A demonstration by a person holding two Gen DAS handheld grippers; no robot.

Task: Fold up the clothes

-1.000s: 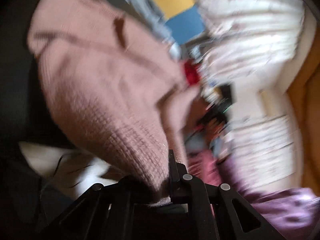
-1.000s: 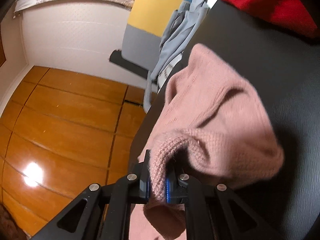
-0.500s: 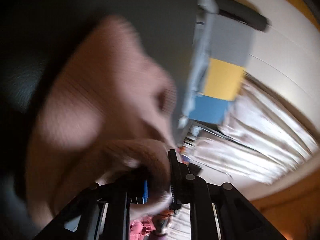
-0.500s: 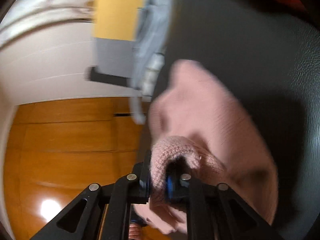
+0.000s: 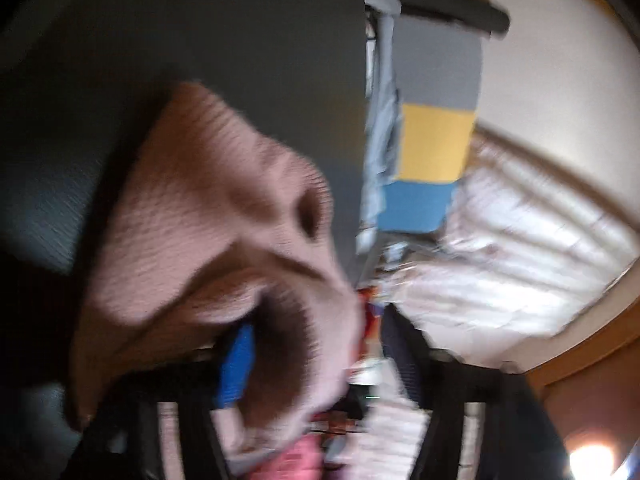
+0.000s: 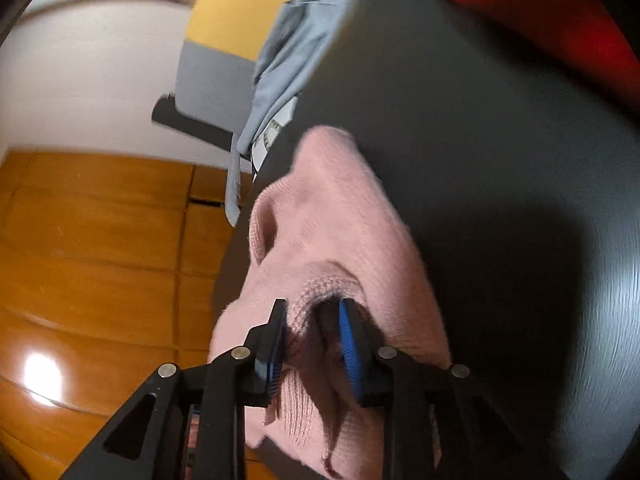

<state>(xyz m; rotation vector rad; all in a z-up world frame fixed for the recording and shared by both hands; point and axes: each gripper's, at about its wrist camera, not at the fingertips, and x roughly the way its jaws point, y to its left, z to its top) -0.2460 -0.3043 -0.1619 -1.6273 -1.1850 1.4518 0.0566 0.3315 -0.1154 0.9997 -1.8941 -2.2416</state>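
We see a pink knit sweater (image 6: 340, 240) lying in a bunched heap on a black tabletop (image 6: 500, 160), close to the tabletop's edge, with a wooden floor (image 6: 100, 240) below that edge. Our right gripper (image 6: 313, 320) has its two fingers apart, and a rolled fold of the sweater sits in the gap between them, touching the blue pads (image 6: 349, 344). From the left wrist view the picture is blurry. There the pink knit sweater (image 5: 208, 216) fills the middle, and our left gripper (image 5: 316, 352) is wide, with a thick fold of knit lying loose between a blue pad (image 5: 236, 364) and the other finger. A gray cloth (image 6: 288, 64) hangs over the far edge of the tabletop, and a red garment (image 6: 520, 4) lies at the far side. Behind them we see a panel (image 6: 236, 8) with yellow and gray blocks.
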